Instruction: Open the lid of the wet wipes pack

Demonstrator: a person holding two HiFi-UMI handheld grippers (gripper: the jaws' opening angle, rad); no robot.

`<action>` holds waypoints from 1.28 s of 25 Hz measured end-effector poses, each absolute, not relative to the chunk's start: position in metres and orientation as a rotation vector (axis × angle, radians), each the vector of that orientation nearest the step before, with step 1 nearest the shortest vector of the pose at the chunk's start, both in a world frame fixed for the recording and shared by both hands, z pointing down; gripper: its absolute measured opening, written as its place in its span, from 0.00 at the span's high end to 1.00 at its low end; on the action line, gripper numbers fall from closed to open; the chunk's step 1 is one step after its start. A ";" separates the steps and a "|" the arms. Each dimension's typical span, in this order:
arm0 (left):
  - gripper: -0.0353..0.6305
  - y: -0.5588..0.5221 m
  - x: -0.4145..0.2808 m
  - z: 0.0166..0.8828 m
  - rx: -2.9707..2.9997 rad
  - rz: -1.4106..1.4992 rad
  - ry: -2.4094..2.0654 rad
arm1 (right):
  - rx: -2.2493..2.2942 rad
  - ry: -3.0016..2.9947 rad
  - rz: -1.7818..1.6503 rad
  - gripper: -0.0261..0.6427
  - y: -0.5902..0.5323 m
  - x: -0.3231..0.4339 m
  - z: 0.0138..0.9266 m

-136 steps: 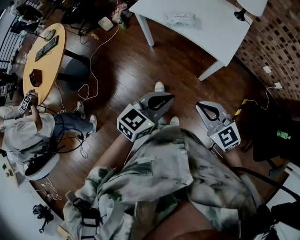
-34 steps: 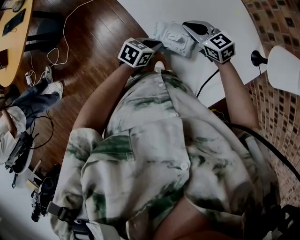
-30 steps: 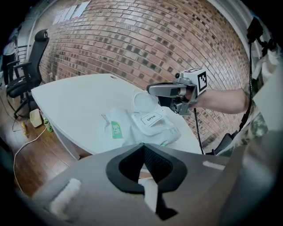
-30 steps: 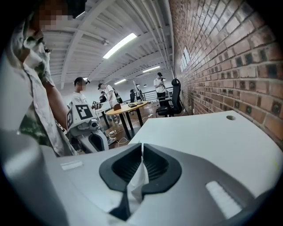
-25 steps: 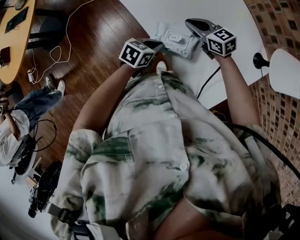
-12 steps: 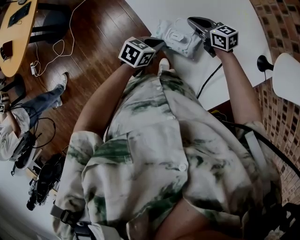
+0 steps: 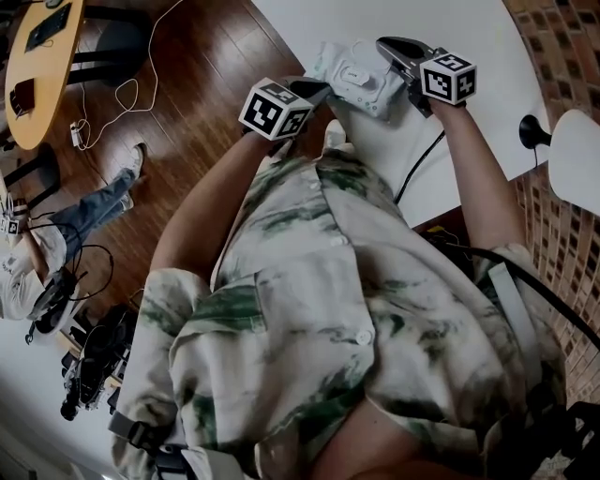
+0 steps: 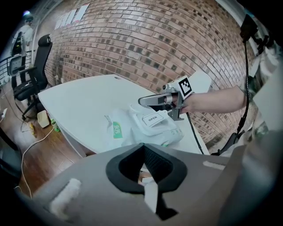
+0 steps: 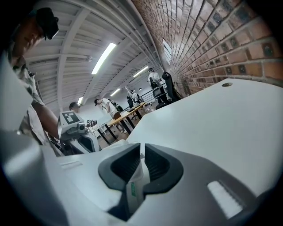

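The white wet wipes pack (image 7: 361,78) lies near the front edge of the white table (image 7: 469,23). In the left gripper view the pack (image 8: 132,130) shows a green mark and a flat lid (image 8: 152,119) labelled OPEN on top. My left gripper (image 7: 317,90) is shut on the pack's near edge, and a white strip of film (image 8: 150,194) sits between its jaws. My right gripper (image 7: 386,45) is shut on the pack's other end; white film with green print (image 9: 134,183) is pinched between its pads. Each gripper shows in the other's view: the right gripper (image 8: 152,100) and the left gripper (image 9: 73,128).
A black-based lamp (image 7: 572,150) stands at the table's right end, with a cable (image 7: 412,169) hanging off the front edge. A brick wall runs behind the table. A round yellow table (image 7: 37,70) and a seated person (image 7: 42,248) are at the left, over wood floor.
About five seconds ago both grippers hung empty, far from the table. Now both are at the table's edge, shut on the pack. Over the last second the hold barely shifts.
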State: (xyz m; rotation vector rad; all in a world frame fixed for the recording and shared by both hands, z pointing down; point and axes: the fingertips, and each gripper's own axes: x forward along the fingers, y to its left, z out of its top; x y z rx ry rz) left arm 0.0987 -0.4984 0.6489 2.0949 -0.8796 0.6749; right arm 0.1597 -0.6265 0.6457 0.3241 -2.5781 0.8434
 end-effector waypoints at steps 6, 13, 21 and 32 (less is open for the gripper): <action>0.94 -0.497 0.089 0.631 2.121 0.634 -0.913 | 0.418 -2.624 0.842 0.88 -0.637 0.172 0.640; 0.94 -0.484 0.078 0.597 2.164 0.543 -0.951 | 0.588 -2.621 0.695 0.91 -0.640 0.192 0.607; 0.94 -0.453 0.072 0.537 2.305 0.404 -0.884 | 0.780 -2.591 0.486 0.91 -0.582 0.206 0.559; 0.94 -0.334 -0.001 0.441 2.537 0.220 -0.727 | 1.039 -2.558 0.420 0.92 -0.386 0.158 0.486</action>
